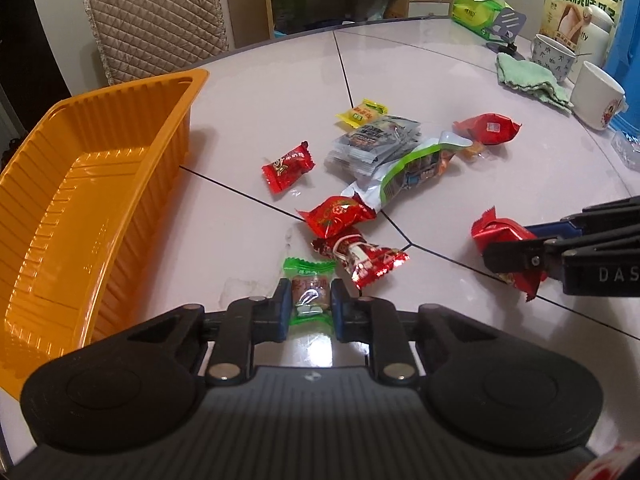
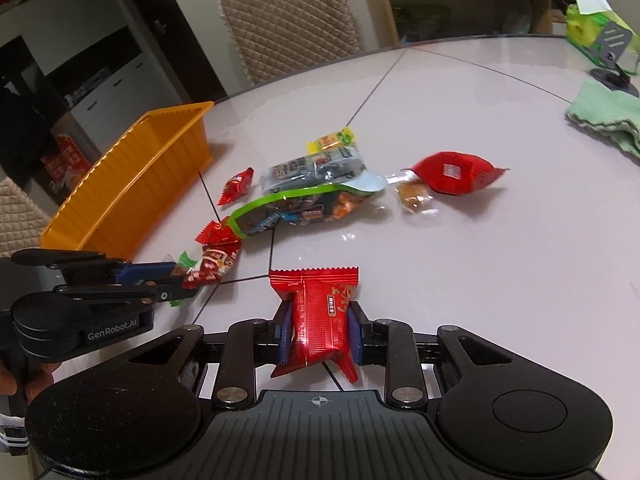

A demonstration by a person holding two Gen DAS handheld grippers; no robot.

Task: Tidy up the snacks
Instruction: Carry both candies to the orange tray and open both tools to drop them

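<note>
Left tool [image 1: 310,300] grasps your green-wrapped candy [image 1: 310,294], right tool [image 2: 320,332] a red packet [image 2: 320,320]. Slick wrappers could slip free before the orange tray [image 1: 60,200].

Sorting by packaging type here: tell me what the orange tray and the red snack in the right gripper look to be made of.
Orange tray: thin moulded plastic by the look, semi-gloss, with ribbed walls and soft highlights on its floor.

Red snack held in the right gripper: likely metallised foil or plastic film, glossy; it shows sharp creases, bright glints and a crimped zigzag end seal. Which film exactly cannot be told.
</note>
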